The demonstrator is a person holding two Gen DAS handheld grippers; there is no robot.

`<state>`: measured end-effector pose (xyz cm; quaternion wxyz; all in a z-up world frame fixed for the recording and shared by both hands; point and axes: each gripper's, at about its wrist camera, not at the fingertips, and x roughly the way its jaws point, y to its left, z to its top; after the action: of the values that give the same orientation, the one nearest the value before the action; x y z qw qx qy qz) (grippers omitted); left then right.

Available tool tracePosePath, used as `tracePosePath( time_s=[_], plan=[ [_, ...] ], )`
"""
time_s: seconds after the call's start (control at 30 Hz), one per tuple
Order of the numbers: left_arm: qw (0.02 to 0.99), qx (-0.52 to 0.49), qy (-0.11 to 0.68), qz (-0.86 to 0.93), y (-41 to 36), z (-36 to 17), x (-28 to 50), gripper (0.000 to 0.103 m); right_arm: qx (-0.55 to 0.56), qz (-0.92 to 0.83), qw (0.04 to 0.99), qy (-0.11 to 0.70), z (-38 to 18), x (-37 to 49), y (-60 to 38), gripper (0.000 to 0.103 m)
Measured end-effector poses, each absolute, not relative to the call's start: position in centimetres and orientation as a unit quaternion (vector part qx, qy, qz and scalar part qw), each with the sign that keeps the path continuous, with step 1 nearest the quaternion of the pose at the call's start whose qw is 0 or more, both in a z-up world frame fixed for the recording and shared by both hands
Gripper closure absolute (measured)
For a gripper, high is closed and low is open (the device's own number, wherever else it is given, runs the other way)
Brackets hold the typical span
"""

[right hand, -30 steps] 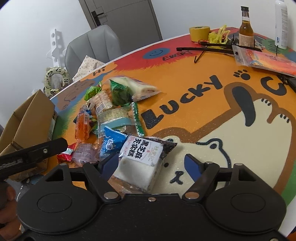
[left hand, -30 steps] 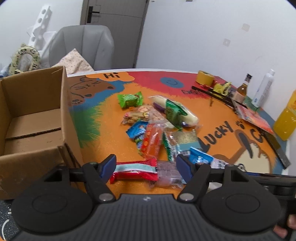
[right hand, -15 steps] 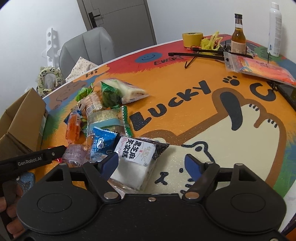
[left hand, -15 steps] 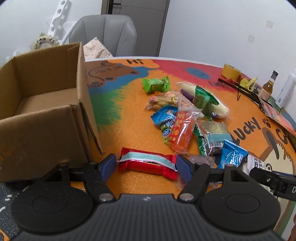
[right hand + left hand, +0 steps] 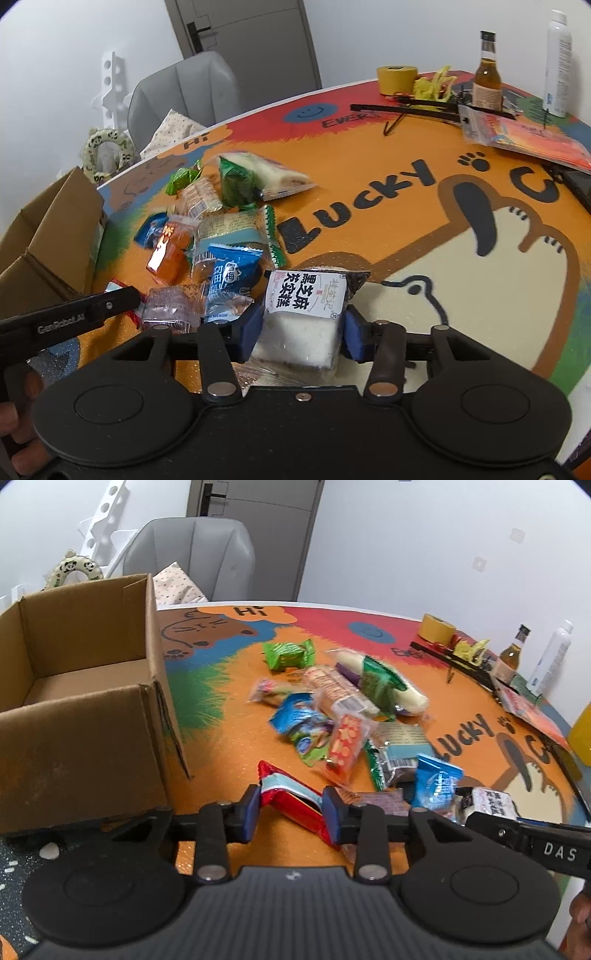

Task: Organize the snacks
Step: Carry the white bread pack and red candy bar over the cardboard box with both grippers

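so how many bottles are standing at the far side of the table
2, side by side at the table's far right edge: a small amber glass bottle with a dark cap, and a taller white bottle to its right. Others may sit outside the frame.

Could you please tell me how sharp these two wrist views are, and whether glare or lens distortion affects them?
Left wrist view: the snack pile is slightly motion-blurred, and the fisheye bows the cardboard box. Right wrist view: sharper, with readable print on the white cake packet; glare on the orange wrapper.

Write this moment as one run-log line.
left tongs: closing on red snack bar | right tongs: closing on white cake packet | cardboard box: empty
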<state>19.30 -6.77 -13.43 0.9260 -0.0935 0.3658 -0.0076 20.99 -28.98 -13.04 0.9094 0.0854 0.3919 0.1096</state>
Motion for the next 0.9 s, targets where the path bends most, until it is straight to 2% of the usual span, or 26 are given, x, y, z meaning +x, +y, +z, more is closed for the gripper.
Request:
tracePosePath(
  time_s=[0.03,0.13,0.33,0.47,0.53,0.9],
  plan=[
    [0.926,-0.095,0.364,-0.009,-6.8,-13.3,19.2,0.072,0.090,0.111,0.910,0.389,-12.8,20.8,-29.2,0.069],
    [0.929,-0.100,0.356,-0.019,-6.9,-12.6,18.6,0.081,0.095,0.118,0.910,0.386,-12.3,20.6,-29.4,0.075],
    [0.932,-0.107,0.344,-0.031,-6.6,-11.7,17.9,0.087,0.101,0.125,0.915,0.370,-11.5,20.0,-29.3,0.084],
    [0.936,-0.115,0.331,-0.047,-6.4,-10.7,17.2,0.092,0.107,0.129,0.920,0.355,-10.7,19.6,-29.4,0.084],
    [0.937,-0.118,0.324,-0.056,-6.4,-10.1,17.0,0.101,0.110,0.129,0.923,0.346,-10.3,19.4,-29.5,0.085],
    [0.949,-0.114,0.285,-0.073,-6.0,-6.9,15.9,0.101,0.115,0.151,0.930,0.315,-7.7,19.5,-28.2,0.085]
  ],
)
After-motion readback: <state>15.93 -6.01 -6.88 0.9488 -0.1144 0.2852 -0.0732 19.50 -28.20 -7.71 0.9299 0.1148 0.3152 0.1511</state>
